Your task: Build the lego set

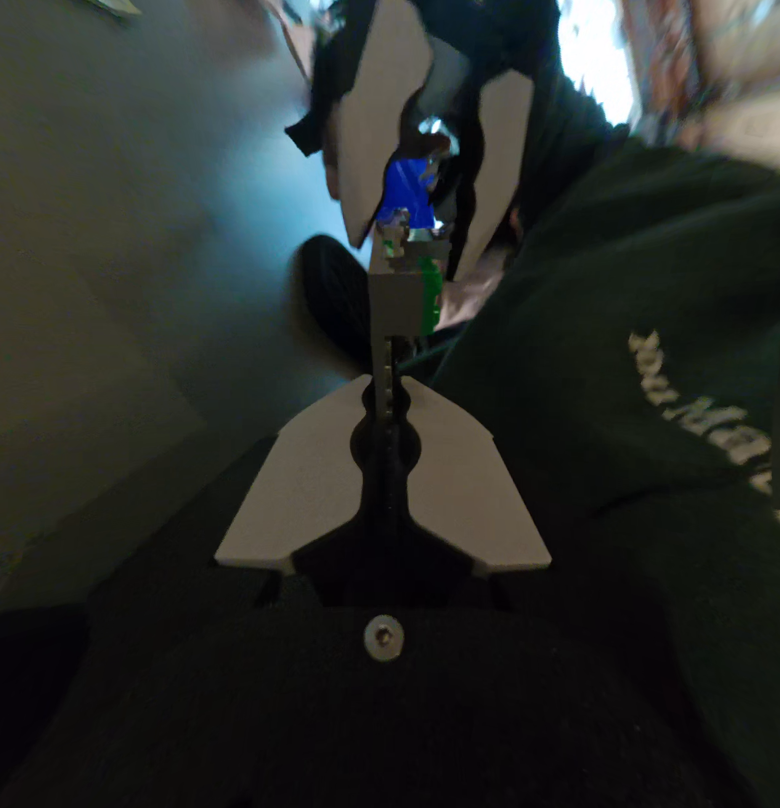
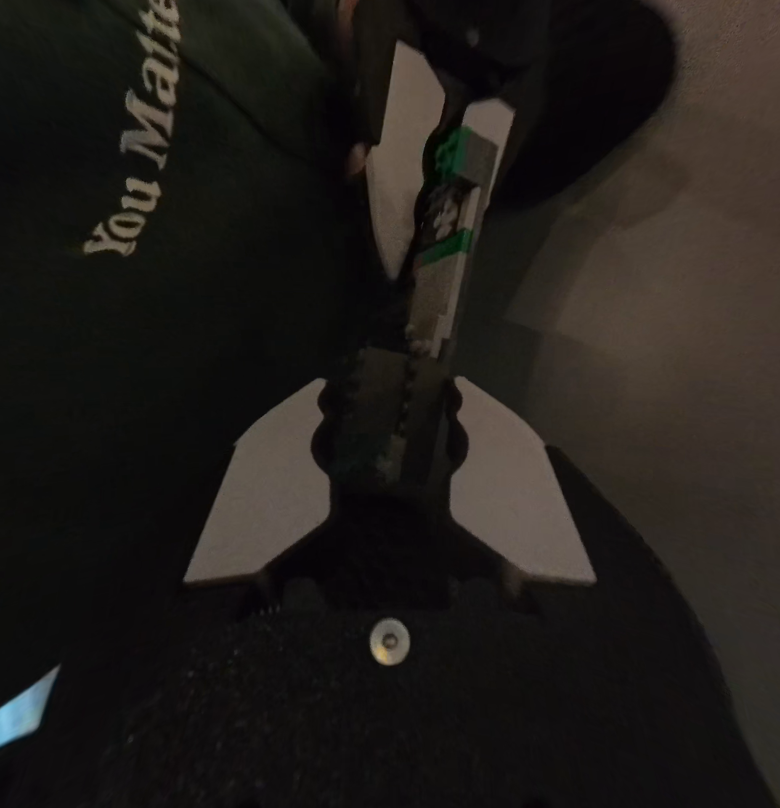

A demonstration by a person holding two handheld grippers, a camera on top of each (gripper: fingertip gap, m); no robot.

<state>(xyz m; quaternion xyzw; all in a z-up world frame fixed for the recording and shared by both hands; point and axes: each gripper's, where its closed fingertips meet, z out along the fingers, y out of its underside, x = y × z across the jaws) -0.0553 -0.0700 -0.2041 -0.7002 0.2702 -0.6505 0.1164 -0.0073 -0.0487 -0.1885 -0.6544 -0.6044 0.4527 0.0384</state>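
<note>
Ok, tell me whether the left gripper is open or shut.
Shut. In the left wrist view the left gripper has its fingertips closed on the thin edge of the grey lego assembly, with no free gap showing.

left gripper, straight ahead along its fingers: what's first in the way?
The left gripper is shut on the lego assembly; right behind that, the right gripper faces it. Depth is unclear.

Pale plain surface [image 1: 117,306] down there, probably the floor, pretty blurry. Only thing apparently on it is a black ribbed shoe [image 1: 331,297].
</note>
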